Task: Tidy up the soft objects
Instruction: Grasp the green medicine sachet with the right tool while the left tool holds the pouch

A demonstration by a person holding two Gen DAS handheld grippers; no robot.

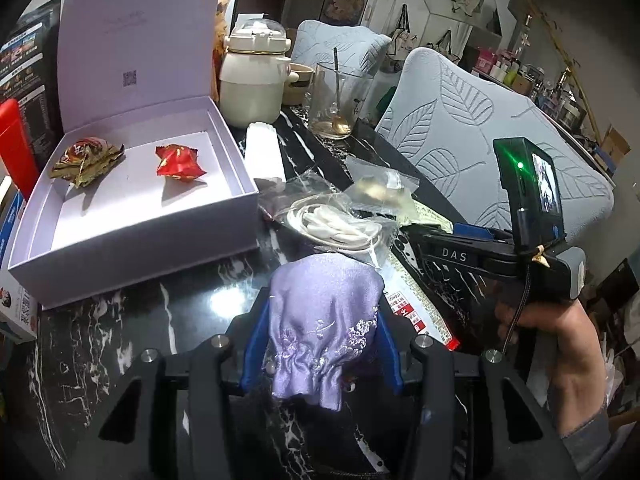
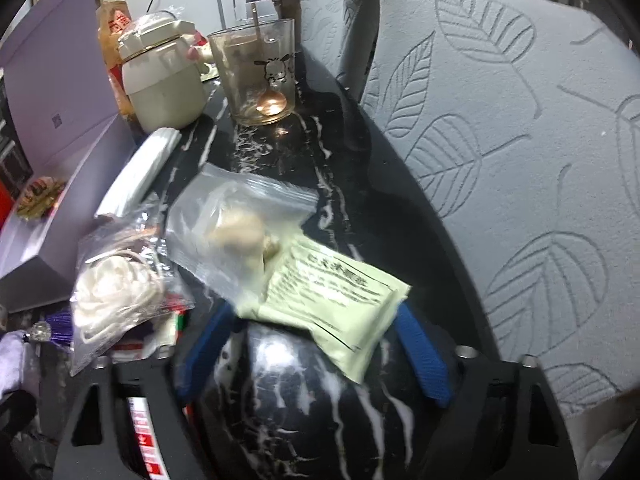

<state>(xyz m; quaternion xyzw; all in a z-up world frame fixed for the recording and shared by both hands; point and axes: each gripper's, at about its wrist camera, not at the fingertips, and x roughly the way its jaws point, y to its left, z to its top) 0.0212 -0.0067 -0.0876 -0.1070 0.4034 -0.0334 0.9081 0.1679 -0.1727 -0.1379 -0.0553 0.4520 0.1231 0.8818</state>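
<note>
A lilac embroidered drawstring pouch (image 1: 324, 320) sits low centre in the left wrist view, pinched in the left gripper (image 1: 320, 344) above the black marble desk (image 1: 120, 340). Upper left, the open lilac box (image 1: 236, 168) holds two crumpled wrappers. The right gripper (image 2: 316, 340) stands partly open around a pale green sachet (image 2: 340, 300), pads not pressing.

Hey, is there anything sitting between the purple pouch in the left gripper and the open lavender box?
Nothing visible blocks it. The left gripper is shut on the purple pouch, and only bare black marble table lies between it and the open lavender box. The box's near wall must be cleared. Two wrapped items sit toward the box's back; its front floor is free.
</note>
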